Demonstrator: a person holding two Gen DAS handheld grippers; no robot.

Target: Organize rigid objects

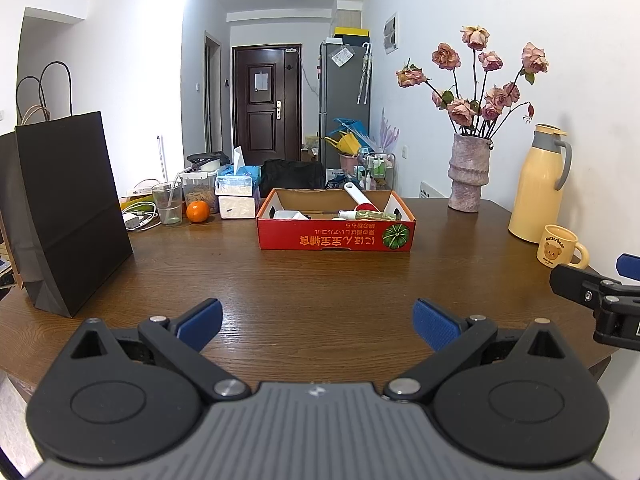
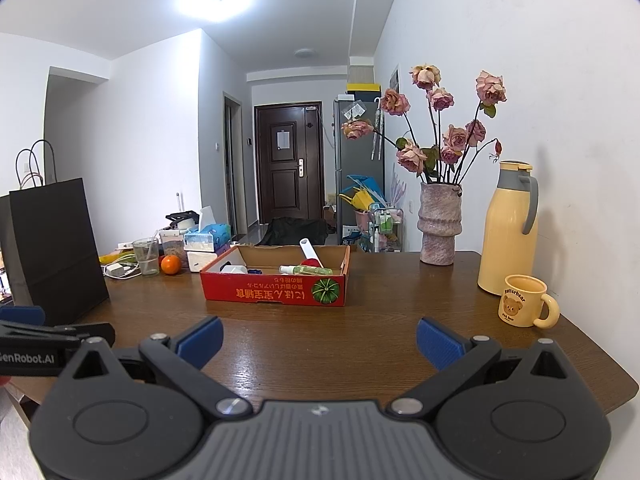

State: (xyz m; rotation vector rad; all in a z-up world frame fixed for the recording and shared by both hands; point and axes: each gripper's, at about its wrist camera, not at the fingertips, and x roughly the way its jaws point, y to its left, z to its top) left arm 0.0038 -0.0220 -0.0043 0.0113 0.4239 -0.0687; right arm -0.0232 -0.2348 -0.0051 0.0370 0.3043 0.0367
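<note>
Nearest the cameras, the left gripper (image 1: 317, 322) and the right gripper (image 2: 319, 342) are held side by side above the near edge of the brown wooden tabletop (image 1: 320, 280), each spread wide with nothing between its blue fingers (image 1: 200, 322). Beyond them a bare stretch of wood is seen. Toward the middle of the tabletop a red cardboard box (image 1: 336, 236) is set, and inside it a green spray bottle (image 1: 366, 215), a white container (image 1: 286, 215) and a white-handled tool with a red end (image 1: 358, 194) are laid. A black paper bag (image 1: 68, 208) is stood at the left. At the right, a yellow mug (image 1: 560, 247), a yellow thermos jug (image 1: 540, 184) and a vase of dried roses (image 1: 469, 172) are placed by the wall. An orange (image 1: 197, 211) and a glass (image 1: 167, 203) are found farther back on the left.
</note>
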